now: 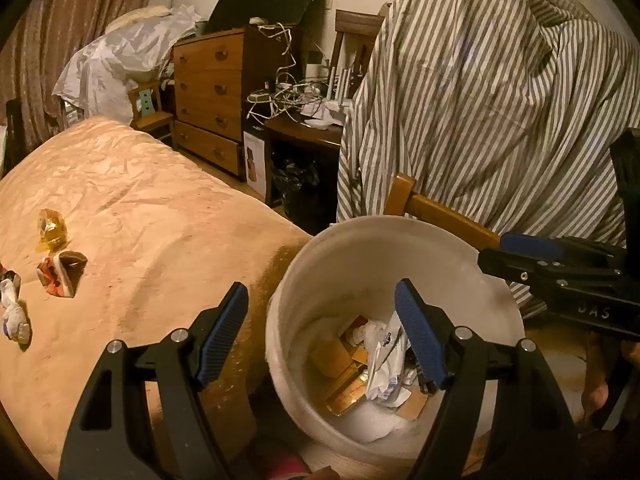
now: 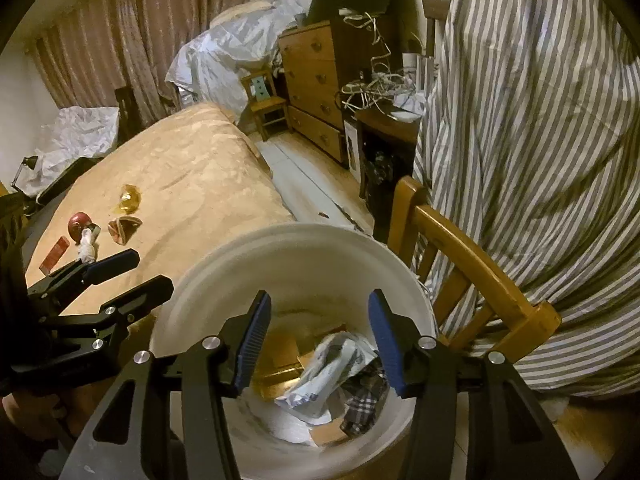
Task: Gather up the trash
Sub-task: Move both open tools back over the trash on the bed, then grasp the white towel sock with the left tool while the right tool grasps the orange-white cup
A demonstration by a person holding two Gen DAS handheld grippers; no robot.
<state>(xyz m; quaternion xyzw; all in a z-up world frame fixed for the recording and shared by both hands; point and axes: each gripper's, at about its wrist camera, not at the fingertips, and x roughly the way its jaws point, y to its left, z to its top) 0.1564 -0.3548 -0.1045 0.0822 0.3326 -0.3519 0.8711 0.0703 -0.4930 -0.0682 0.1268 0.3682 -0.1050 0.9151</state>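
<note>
Both grippers, left gripper point(image 1: 320, 336) and right gripper point(image 2: 318, 344), hang released and empty over the white bin point(image 1: 360, 240), drop apparently finished. Several scraps point(image 1: 60, 272) remain on the bed point(image 1: 152, 208) toward ten o'clock; fetching one looks next.

Warm dim light falls on brown curtains point(image 2: 132, 28), a wooden dresser point(image 1: 210, 96) and a striped sheet point(image 1: 492, 92).

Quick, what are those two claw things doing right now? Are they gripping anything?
Left gripper: open, holding nothing, over the edge of the white bin.
Right gripper: open, holding nothing, above the trash inside the bin.
</note>
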